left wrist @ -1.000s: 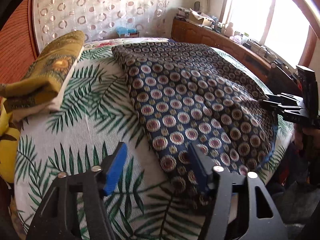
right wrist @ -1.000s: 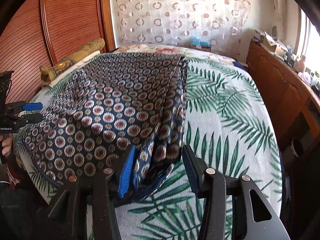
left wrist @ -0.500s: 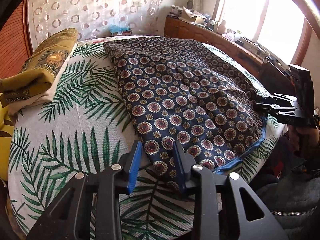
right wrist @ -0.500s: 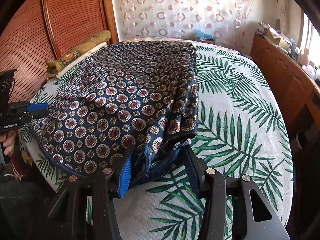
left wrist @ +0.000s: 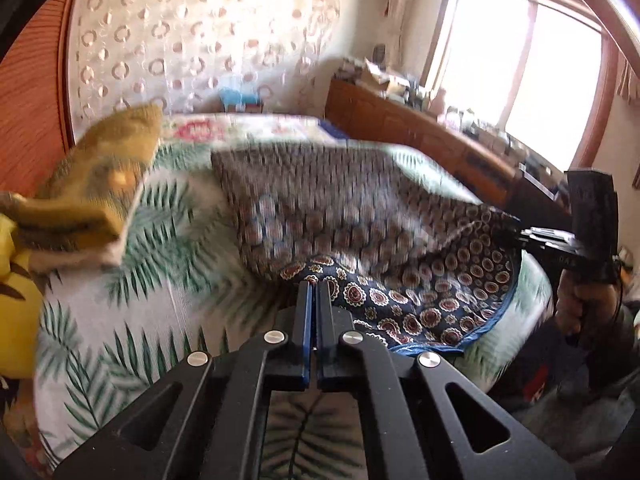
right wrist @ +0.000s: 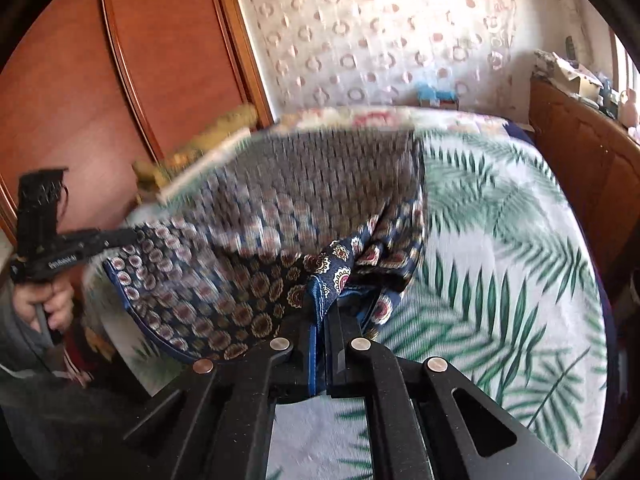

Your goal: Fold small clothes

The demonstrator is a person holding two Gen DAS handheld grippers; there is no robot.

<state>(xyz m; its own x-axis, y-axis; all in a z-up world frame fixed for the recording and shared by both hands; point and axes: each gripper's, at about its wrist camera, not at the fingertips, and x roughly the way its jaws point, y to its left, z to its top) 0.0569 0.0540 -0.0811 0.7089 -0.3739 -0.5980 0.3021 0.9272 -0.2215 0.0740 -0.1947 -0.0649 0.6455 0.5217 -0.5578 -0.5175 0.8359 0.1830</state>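
1. Left gripper [left wrist: 314,286]: we are holding it with its jaws pressed together on the near left corner of the cloth, at 6 o'clock in the left wrist view. In the right wrist view it is showing at 9 o'clock [right wrist: 120,237], with the cloth's edge running into its tip.
2. Right gripper [right wrist: 323,300]: we are holding it with its jaws clamped on a bunched blue-hemmed corner of the cloth, at 6 o'clock in the right wrist view. In the left wrist view it is appearing at 3 o'clock [left wrist: 516,236], touching the cloth's far corner.
3. Navy patterned cloth [left wrist: 360,216]: it is lying across the bed, its far part resting flat on the sheet, its near edge raised off the sheet and sagging between the two grippers. The blue hem is showing along the underside. Much of it is blurred.
4. Bed with palm-leaf sheet [right wrist: 500,260]: it is carrying the cloth; bare sheet is showing at 3 o'clock in the right wrist view.
5. Mustard folded pile [left wrist: 92,196]: it is sitting on the bed at 9 o'clock in the left wrist view, apart from the cloth.
6. Wooden sideboard [left wrist: 420,132]: it is standing beside the bed at 2 o'clock, under the window, with small items on top too blurred to name.
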